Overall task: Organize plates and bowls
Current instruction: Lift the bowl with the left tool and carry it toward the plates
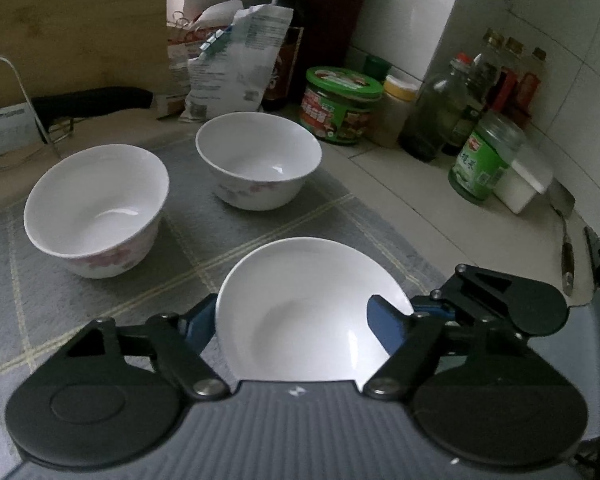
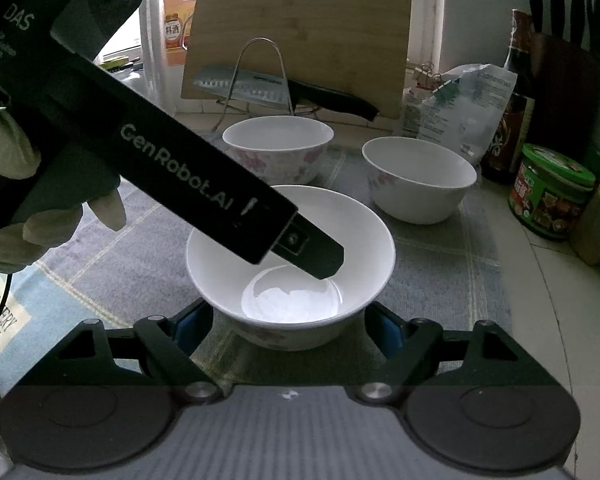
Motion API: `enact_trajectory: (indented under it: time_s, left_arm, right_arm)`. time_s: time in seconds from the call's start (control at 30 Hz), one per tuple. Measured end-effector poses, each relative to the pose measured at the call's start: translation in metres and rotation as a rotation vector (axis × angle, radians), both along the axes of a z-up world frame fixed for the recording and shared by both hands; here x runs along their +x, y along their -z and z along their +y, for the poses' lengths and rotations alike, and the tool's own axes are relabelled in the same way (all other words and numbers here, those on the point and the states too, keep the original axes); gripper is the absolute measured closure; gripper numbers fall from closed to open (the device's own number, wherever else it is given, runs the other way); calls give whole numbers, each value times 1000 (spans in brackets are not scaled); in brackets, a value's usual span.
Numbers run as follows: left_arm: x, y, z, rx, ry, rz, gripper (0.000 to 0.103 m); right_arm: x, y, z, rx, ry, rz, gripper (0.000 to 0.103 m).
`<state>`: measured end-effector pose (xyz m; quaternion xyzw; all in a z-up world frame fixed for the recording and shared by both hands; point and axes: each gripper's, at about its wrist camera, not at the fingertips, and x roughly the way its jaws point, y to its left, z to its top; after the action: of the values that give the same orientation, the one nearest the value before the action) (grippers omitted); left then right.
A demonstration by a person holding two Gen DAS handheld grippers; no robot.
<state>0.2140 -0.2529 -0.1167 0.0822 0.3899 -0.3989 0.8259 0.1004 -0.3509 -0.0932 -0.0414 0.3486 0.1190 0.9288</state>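
Left hand-held gripper (image 1: pixel 300 316) clamped on the rim of a white ceramic bowl with pink floral print (image 2: pixel 292 268), one finger inside. Bowl's near rim cut off in left view. Right hand-held gripper (image 2: pixel 290 326) straddles its base, contact unclear. Bowl sits on grey checked cloth (image 2: pixel 440 276) over the desk.

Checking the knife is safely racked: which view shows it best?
The right wrist view: the knife shows whole, blade and black handle, lying across the wire rack before the cutting board. The left wrist view shows mainly its black handle, near the left edge.
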Motion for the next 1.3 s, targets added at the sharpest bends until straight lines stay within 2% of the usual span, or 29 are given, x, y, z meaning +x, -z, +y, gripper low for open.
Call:
enact_trajectory:
  time_s: [0.27, 0.67, 1.3]
  left_arm:
    - [2, 0, 2, -9, 2, 13, 27]
    - [-6, -12, 18, -30, -27, -12, 27]
    - [-17, -22, 104, -48, -195, -4, 27]
  right_arm:
    - [2, -2, 2, -14, 0, 9, 17]
    - [3, -17, 14, -37, -48, 6, 17]
    - [18, -29, 82, -29, -252, 26, 17]
